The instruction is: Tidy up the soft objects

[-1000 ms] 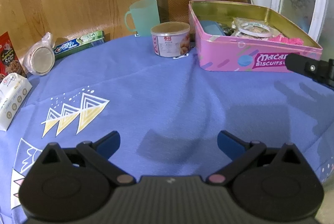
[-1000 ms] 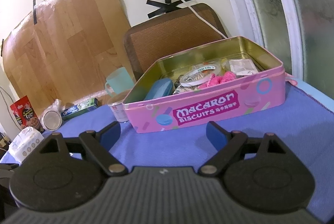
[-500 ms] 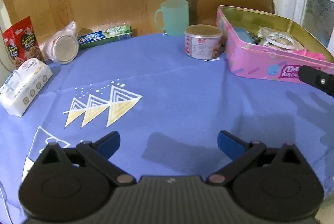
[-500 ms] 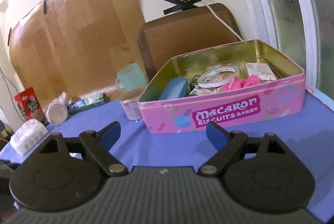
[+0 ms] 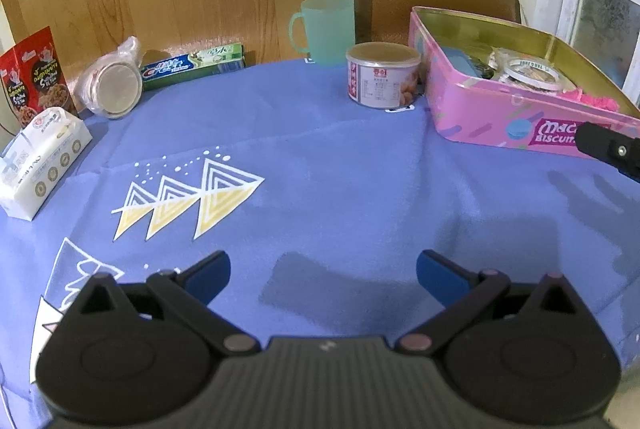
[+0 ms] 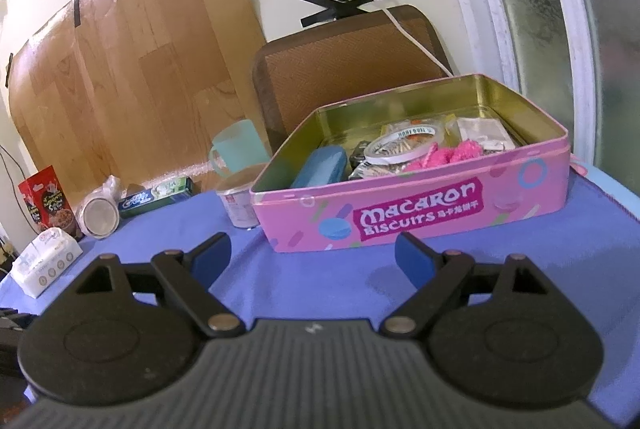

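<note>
Since a second ago the left wrist view has swung leftward, so the white tissue pack [image 5: 42, 159] and the red snack box [image 5: 34, 73] now show fully at the left edge, while the pink biscuit tin [image 5: 496, 113] has slid toward the right; the right wrist view has drawn slightly back from the tin and rolled a little. Both tools remain empty. The left gripper [image 5: 323, 269] hovers above the blue tablecloth [image 5: 340, 169], its blue-tipped jaws spread wide with nothing between them, and the right gripper [image 6: 313, 253] is likewise spread wide, pointing at the tin's printed front wall. A dark part of the right gripper juts in at the right edge of the left view, in front of the tin. Inside the open tin lie a fluffy pink soft item [image 6: 448, 155], a roll of tape [image 6: 404, 145], a blue case [image 6: 320, 167] and some small packets. Just left of the tin stands a round can [image 5: 383, 75], with a green cup [image 5: 326, 29] behind it. Farther left along the table's far edge lie a toothpaste box [image 5: 192, 65] and a lidded jar in a plastic bag [image 5: 112, 85], tipped on its side. The tissue pack sits near the table's left edge, well apart from the tin.
</note>
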Demonstrator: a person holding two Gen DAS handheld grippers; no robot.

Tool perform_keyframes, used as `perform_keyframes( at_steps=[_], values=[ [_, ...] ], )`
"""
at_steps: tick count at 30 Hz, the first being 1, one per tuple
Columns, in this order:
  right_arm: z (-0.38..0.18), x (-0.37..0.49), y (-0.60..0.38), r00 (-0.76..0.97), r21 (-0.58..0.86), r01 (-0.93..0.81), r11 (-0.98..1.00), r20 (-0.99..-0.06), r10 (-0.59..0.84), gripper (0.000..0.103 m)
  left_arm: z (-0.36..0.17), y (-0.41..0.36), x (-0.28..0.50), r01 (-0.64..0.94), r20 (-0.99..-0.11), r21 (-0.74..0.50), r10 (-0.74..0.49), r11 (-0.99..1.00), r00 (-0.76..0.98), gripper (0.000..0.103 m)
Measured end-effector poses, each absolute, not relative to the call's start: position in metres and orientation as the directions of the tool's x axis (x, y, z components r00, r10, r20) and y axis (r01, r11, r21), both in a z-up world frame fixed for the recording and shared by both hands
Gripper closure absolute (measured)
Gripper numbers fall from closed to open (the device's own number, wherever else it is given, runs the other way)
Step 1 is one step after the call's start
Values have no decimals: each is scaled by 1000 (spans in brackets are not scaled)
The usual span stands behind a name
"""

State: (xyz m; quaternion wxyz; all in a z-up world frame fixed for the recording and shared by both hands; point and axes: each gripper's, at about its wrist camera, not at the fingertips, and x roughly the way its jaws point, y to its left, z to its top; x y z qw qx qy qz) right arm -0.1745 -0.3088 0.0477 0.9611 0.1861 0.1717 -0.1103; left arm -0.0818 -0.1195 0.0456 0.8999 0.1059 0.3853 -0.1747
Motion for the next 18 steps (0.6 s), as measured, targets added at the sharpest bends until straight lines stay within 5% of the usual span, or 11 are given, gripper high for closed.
perform_keyframes(
  at_steps=[18],
  values=[
    [48,-195,-320,913,328,325,887,-354,-203,12,49,-143,-100,461,-709,87,-271,883,652,0]
  ],
)
